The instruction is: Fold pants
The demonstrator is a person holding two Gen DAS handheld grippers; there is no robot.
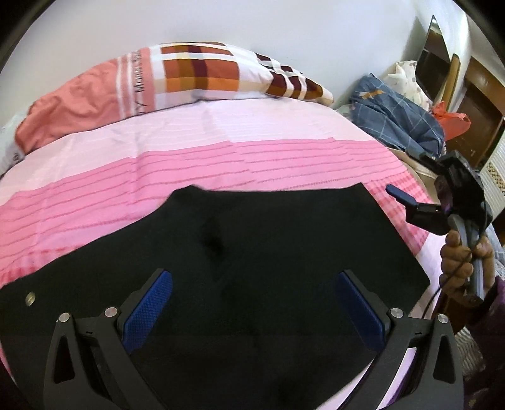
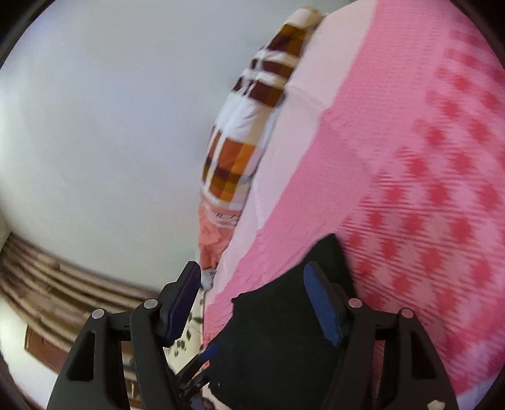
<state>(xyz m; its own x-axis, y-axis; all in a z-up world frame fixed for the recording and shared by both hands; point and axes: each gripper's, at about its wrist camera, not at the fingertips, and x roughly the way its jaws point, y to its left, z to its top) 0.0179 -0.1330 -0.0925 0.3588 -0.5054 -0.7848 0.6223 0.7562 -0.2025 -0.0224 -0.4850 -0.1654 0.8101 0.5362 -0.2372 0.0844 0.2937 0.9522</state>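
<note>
Black pants (image 1: pixel 268 252), soft matte fabric, lie flat on the bed, spread over a pink striped bedspread (image 1: pixel 126 195) with a paler pink band toward the wall. Left wrist view: the pants fill the lower middle; one edge runs straight along the far side, and a curved notch shows at the far left corner. A small pale metallic button or rivet (image 1: pixel 30 298) sits on the cloth at the left edge.

Left tongs (image 1: pixel 254 307): spread wide, blue textured pads facing each other, black fabric below them; nothing pinched between the pads. Whether the tips touch the cloth cannot be told.

Right tongs (image 1: pixel 402 200) appear in the left wrist view at the right corner of the pants, carried by a hand (image 1: pixel 464 265) wrapped round a grey handle, with a black cable trailing down. Right wrist view: these tongs (image 2: pixel 255 302) stand apart, the right-side blue pad over a corner of the black cloth, the left-side pad over the bed edge; nothing clamped. This view is motion-blurred.

Writing: a folded quilt (image 1: pixel 176 82) in salmon pink, white and a brown-orange check lies along the white wall (image 1: pixel 252 22). A dark line of print runs along its white band; only "Mama" is partly legible, the rest too blurred to read.

Right of the bed: a crumpled blue-grey checked cloth (image 1: pixel 397 116), an orange-red item (image 1: pixel 451 118) and dark wooden furniture (image 1: pixel 483 104).
</note>
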